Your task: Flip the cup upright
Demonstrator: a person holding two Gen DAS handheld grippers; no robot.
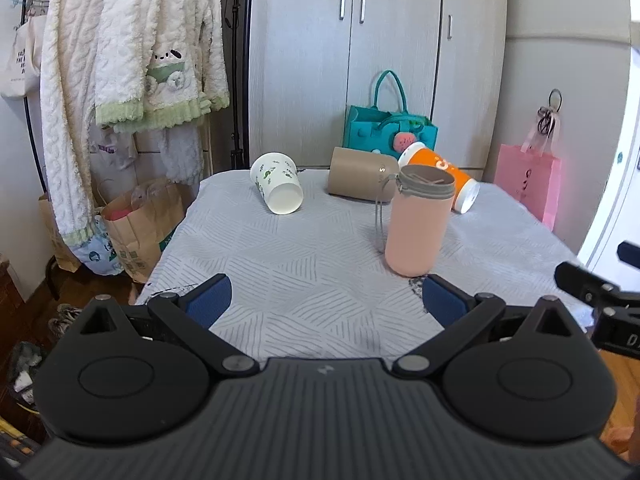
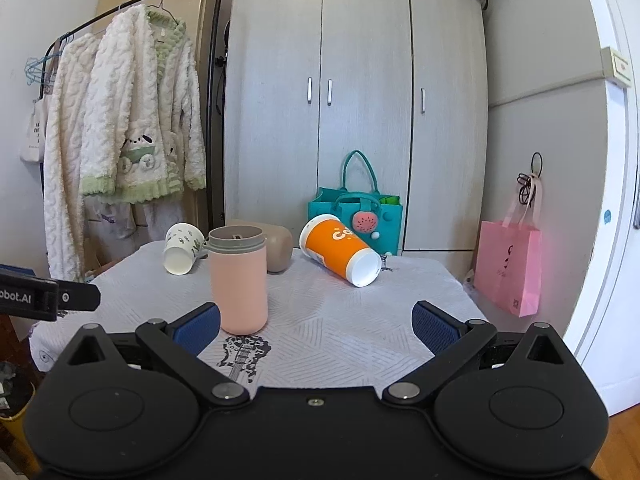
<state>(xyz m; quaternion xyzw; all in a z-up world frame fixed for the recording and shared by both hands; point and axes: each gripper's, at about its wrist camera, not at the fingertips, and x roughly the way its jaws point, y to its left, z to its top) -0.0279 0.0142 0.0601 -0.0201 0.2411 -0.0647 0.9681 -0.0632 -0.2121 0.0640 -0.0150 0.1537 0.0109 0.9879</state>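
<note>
L gripper [image 1: 326, 298] nearest lens, jaws wide apart, nothing held; R gripper [image 2: 316, 326] likewise apart, empty. Pink cup [image 2: 239, 280] already upright on table cloth [image 2: 340, 320], just ahead of R's left pad. Still on their sides at far end: white leaf-print cup [image 1: 277, 188], tan cup [image 1: 362, 174], orange cup [image 2: 340, 256]. Orange lies ahead-right of R, long axis diagonal, one white end toward cam; which end is the mouth, can't tell. R nearer it; L nearer white cup. Judgement: orange via R looks the easier reach.
</note>
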